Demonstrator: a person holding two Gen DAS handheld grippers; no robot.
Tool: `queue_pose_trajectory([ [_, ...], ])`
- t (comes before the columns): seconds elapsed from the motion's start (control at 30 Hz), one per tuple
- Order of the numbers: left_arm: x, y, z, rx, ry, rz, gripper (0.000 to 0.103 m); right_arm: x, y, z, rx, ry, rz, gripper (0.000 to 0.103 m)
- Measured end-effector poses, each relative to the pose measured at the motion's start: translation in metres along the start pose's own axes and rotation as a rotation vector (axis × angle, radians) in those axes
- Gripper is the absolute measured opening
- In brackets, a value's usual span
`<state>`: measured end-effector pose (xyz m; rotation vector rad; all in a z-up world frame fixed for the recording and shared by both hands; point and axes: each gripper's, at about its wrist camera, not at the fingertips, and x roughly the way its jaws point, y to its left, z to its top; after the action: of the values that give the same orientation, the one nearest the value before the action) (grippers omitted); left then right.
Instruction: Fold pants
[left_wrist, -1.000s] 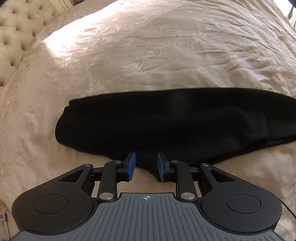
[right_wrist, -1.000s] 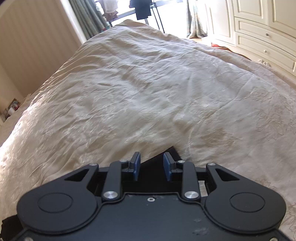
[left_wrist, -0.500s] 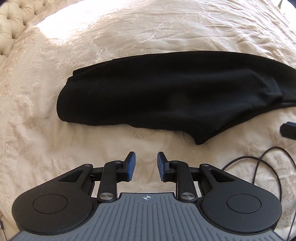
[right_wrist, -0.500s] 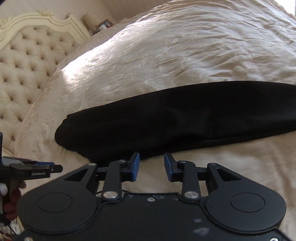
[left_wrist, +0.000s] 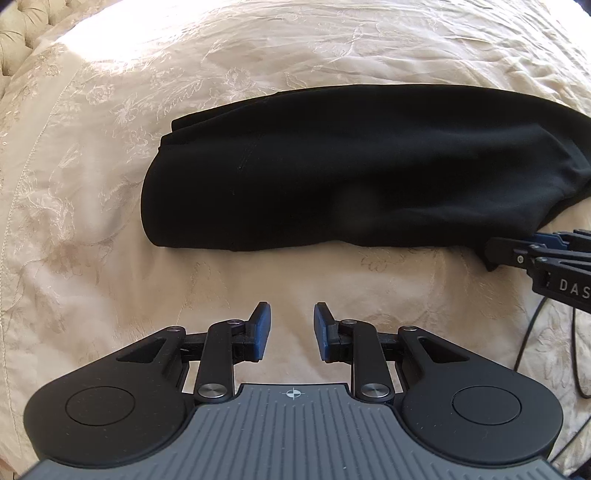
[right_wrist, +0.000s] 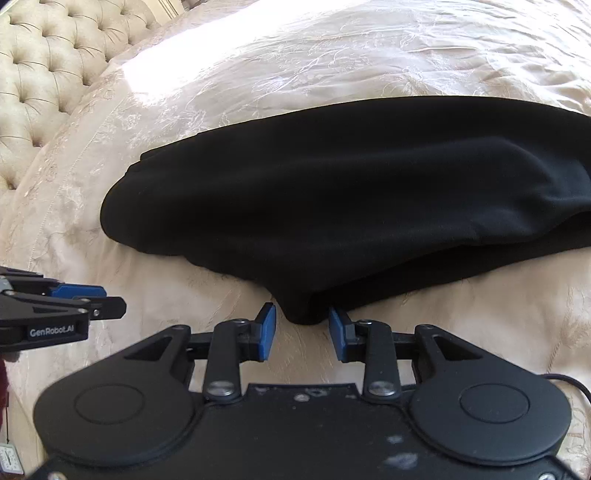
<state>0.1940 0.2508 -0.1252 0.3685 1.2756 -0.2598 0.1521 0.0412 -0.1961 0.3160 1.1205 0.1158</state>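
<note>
Two grippers over a bed, both with fingers apart and holding nothing. Black pants (left_wrist: 351, 166) lie folded lengthwise into a long band across the cream embroidered bedspread (left_wrist: 110, 277), running left to right ahead of both sets of fingers.

Left gripper (left_wrist: 291, 334): blue-padded fingers (left_wrist: 260, 328) spread, bare bedspread between them. Pants sit well ahead of the fingertips, apart from them, the rounded closed end ahead and to the left. Right gripper's fingers poke in from the far right edge of the left wrist view, just beside the pants' lower point; black cables (left_wrist: 532, 332) trail on the bedspread below it.

Right gripper (right_wrist: 302, 334): fingers (right_wrist: 266, 332) spread, one on each side of the pants' lowest drooping point (right_wrist: 301, 314), which sits at the fingertips. Cannot tell if the pads touch the fabric; not clamped. Rest of the pants stretches ahead and off to the right. Left gripper's fingers (right_wrist: 77, 293) show at the left edge. Tufted headboard (right_wrist: 48, 74) far ahead on the left.
</note>
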Motion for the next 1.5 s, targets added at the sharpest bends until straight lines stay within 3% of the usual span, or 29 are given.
queue_pose_trajectory([
  [0.07, 0.002, 0.002, 0.005, 0.011, -0.005, -0.007, 0.025, 0.003, 0.006, 0.011, -0.005, -0.026, 0.001, 0.033],
  [0.13, 0.005, 0.003, 0.009, 0.024, -0.016, -0.016, 0.025, 0.000, 0.012, 0.023, -0.008, -0.047, 0.026, 0.009],
  [0.2, 0.008, 0.005, 0.014, 0.044, -0.032, -0.025, 0.025, -0.008, 0.011, 0.034, 0.018, -0.068, 0.049, 0.007],
  [0.33, 0.016, 0.005, 0.023, 0.060, -0.062, -0.019, 0.025, -0.024, -0.003, 0.047, 0.196, -0.075, 0.119, 0.006],
  [0.43, 0.033, 0.013, 0.032, 0.045, -0.037, -0.004, 0.025, -0.003, -0.008, 0.032, 0.198, 0.060, 0.074, 0.006],
  [0.5, 0.043, 0.021, 0.036, 0.027, -0.021, 0.002, 0.025, 0.011, -0.007, 0.022, 0.218, 0.101, 0.055, 0.006],
  [0.6, 0.054, 0.032, 0.042, 0.008, -0.009, 0.010, 0.025, 0.011, -0.009, 0.021, 0.292, 0.084, 0.064, 0.006],
  [0.83, 0.056, 0.063, 0.067, -0.088, -0.047, -0.019, 0.025, 0.010, -0.005, 0.022, 0.299, 0.078, 0.053, 0.007],
  [0.93, 0.066, 0.066, 0.078, -0.067, -0.023, -0.018, 0.025, 0.006, -0.010, 0.018, 0.309, 0.076, 0.052, 0.007],
  [1.07, 0.078, 0.062, 0.093, -0.020, -0.019, 0.007, 0.025, 0.004, -0.018, 0.013, 0.314, 0.072, 0.055, 0.007],
  [1.17, 0.079, 0.063, 0.102, -0.044, -0.033, 0.010, 0.025, -0.002, -0.020, 0.016, 0.316, 0.070, 0.058, 0.008],
  [1.3, 0.089, 0.076, 0.115, -0.110, -0.040, 0.093, 0.025, -0.010, -0.026, 0.014, 0.309, 0.059, 0.056, 0.009],
  [1.4, 0.091, 0.091, 0.126, -0.173, -0.009, 0.049, 0.025, -0.008, -0.029, 0.009, 0.317, 0.076, 0.050, 0.009],
  [1.5, 0.075, 0.092, 0.129, -0.153, -0.035, 0.092, 0.025, -0.009, -0.029, 0.007, 0.309, 0.081, 0.046, 0.010],
])
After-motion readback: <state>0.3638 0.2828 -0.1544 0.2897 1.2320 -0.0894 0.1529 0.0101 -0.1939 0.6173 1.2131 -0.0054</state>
